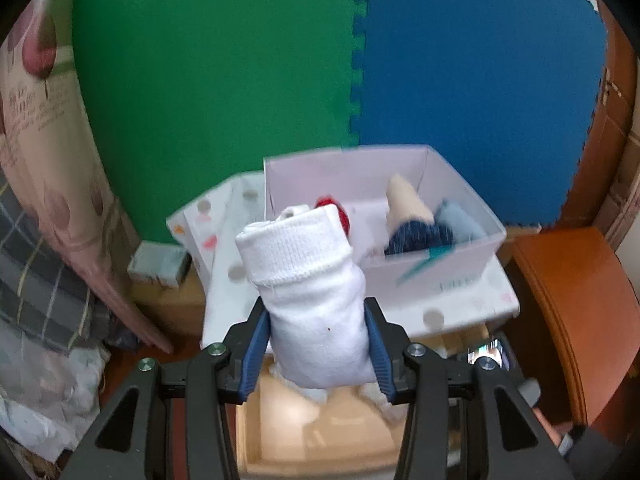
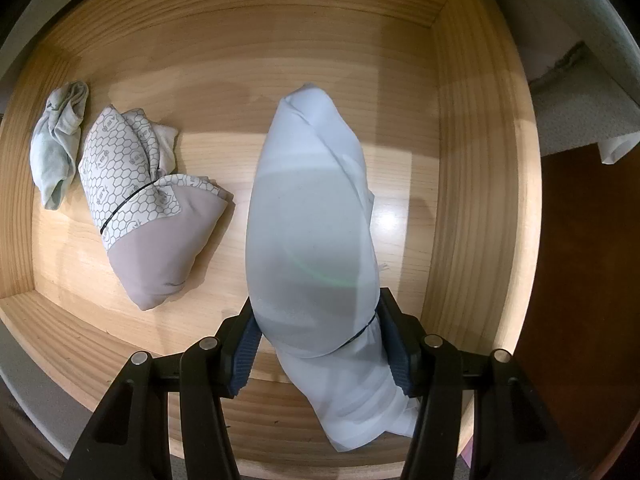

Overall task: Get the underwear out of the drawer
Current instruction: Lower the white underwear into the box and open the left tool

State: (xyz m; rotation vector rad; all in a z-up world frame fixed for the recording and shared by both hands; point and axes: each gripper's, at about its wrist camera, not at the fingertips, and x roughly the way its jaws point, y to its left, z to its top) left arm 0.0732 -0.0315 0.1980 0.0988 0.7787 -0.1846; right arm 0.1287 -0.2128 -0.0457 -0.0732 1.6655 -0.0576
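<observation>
Jaws of both grippers are clamped on rolled underwear: the left gripper point(image 1: 316, 340) holds a white ribbed bundle point(image 1: 308, 276) up before the clear bin point(image 1: 440, 268), the right gripper point(image 2: 320, 344) pinches a pale roll point(image 2: 312, 220) inside the wooden drawer point(image 2: 472, 160). Lift that roll straight up, clear of the drawer's wall.

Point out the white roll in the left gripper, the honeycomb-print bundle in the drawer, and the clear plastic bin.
white roll point(image 1: 316, 316), left wrist view, on its smooth lower body.
honeycomb-print bundle point(image 2: 120, 172), right wrist view, on its patterned upper half.
clear plastic bin point(image 1: 440, 276), left wrist view, on its front wall.
</observation>
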